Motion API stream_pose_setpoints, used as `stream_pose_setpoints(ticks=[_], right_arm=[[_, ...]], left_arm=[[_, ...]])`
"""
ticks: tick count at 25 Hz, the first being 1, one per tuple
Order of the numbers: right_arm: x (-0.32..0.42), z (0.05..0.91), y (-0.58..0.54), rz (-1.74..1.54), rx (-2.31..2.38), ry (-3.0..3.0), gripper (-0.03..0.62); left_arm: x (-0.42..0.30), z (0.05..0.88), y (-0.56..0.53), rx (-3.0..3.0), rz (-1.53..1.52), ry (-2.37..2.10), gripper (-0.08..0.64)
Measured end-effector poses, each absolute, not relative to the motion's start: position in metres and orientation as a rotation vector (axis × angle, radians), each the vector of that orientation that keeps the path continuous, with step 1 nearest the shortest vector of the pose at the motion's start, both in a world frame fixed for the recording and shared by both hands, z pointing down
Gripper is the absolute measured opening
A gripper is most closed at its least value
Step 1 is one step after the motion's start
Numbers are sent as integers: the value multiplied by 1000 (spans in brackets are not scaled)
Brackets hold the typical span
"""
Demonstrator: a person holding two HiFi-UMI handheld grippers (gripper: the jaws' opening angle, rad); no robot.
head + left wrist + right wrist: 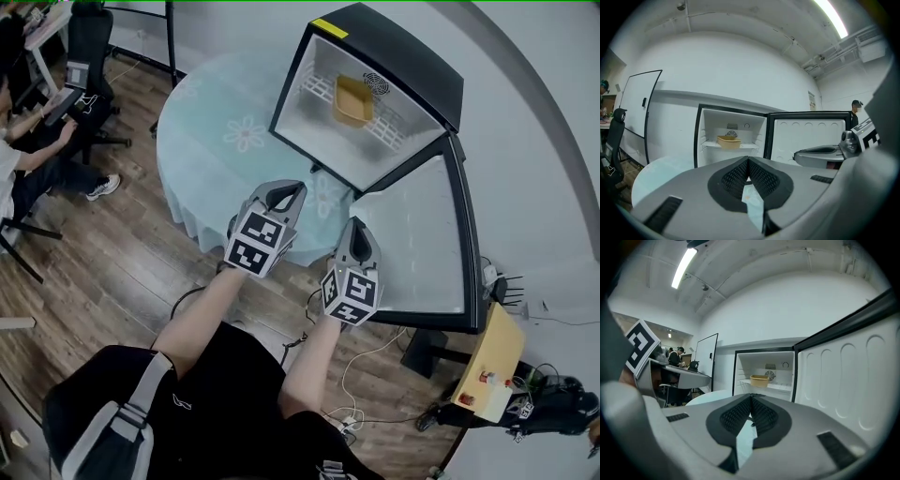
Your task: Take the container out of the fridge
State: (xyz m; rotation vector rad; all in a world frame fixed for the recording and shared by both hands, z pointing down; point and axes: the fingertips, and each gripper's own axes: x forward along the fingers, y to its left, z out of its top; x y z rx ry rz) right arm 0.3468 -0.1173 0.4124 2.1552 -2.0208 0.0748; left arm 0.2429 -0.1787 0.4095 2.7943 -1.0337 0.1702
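A small black fridge (427, 70) stands on a round table (206, 141) with its door (422, 248) swung open to the right. A shallow yellow container (353, 100) sits on the white wire shelf inside; it also shows in the left gripper view (729, 140) and the right gripper view (759, 379). My left gripper (289, 190) hovers over the table's near edge, short of the fridge opening. My right gripper (357, 225) is beside it, close to the door's inner face (848, 376). On both, the jaws meet at the tips with nothing between them (748, 160) (751, 397).
The table wears a pale teal cloth with flower prints. People sit at a desk (37, 37) with office chairs (89, 47) at the far left. Cables (352, 412) trail on the wood floor, and a small wooden stand (492, 370) is at the lower right. A whiteboard (640, 108) stands left of the fridge.
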Motion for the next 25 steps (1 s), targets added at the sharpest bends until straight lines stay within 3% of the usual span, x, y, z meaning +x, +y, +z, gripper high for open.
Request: stream_pose_setpoints(ticks=[16,25], right_arm=[[376,389,-289,0,2111,-2082,6],[391,389,-330,-17,2156,-1991,6]], left_arm=[[292,389,-335,2812,108,-1036,2],[308,402,-384,2761,65,-964,2]])
